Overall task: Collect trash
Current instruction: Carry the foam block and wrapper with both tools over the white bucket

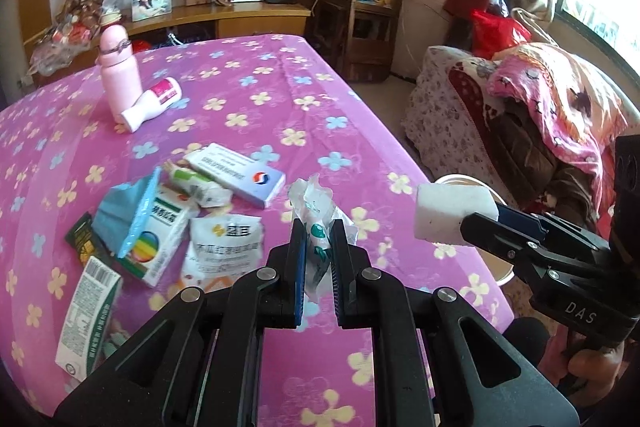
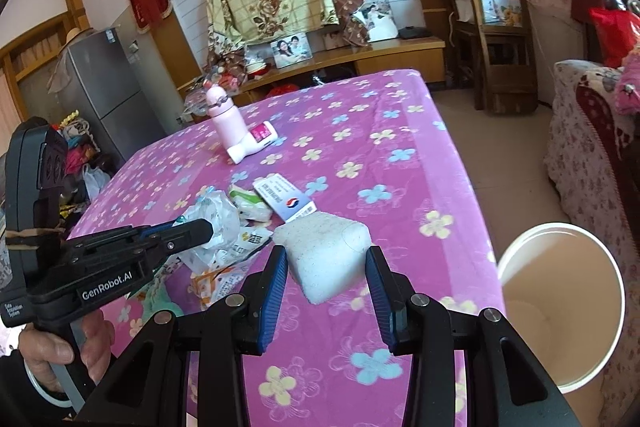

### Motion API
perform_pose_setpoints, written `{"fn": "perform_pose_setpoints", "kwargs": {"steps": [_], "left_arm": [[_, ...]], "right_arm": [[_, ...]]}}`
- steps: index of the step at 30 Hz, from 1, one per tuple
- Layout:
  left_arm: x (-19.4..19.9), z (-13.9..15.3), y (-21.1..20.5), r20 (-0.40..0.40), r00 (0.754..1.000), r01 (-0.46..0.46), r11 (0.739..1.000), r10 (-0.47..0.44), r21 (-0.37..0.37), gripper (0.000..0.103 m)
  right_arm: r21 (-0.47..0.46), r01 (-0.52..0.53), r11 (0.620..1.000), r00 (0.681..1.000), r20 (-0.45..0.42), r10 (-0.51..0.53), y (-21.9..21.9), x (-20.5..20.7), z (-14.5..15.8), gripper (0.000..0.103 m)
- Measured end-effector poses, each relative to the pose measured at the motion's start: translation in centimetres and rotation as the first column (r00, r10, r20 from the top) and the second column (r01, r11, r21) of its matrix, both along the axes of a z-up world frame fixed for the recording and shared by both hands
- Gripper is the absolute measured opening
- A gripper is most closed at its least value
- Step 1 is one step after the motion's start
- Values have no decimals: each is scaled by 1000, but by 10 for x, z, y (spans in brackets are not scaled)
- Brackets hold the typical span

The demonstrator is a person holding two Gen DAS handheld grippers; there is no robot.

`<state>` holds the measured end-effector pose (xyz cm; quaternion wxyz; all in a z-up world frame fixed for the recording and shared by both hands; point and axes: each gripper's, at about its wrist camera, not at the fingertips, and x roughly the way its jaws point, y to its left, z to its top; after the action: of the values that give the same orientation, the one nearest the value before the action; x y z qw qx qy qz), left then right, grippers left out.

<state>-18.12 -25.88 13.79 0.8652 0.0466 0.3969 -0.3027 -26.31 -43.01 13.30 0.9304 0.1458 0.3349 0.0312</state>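
A crumpled wrapper (image 1: 318, 223) is gripped in the closed jaws of the left gripper (image 1: 318, 251), lifted above the surface (image 1: 320, 99) covered in pink flowered cloth. A white foam block (image 2: 324, 251) is clamped between the jaws of the right gripper (image 2: 326, 279), near the surface's edge. Beside that edge, a white bin (image 2: 560, 307) is seen below. More trash, including boxes (image 1: 236, 173) and packets (image 1: 224, 247), is left scattered on the surface, well apart from a pink bottle (image 1: 118, 75).
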Motion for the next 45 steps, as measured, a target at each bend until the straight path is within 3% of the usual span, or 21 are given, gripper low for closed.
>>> {"fn": "perform_pose_setpoints", "kwargs": {"steps": [24, 45], "left_arm": [[-37, 2, -106, 18, 986, 166, 986, -167, 25, 9], [-47, -39, -210, -89, 940, 330, 944, -329, 3, 9]], "right_arm": [[-20, 177, 984, 984, -8, -177, -79, -48, 1, 38], [-2, 350, 937, 930, -120, -348, -169, -83, -49, 38]]}}
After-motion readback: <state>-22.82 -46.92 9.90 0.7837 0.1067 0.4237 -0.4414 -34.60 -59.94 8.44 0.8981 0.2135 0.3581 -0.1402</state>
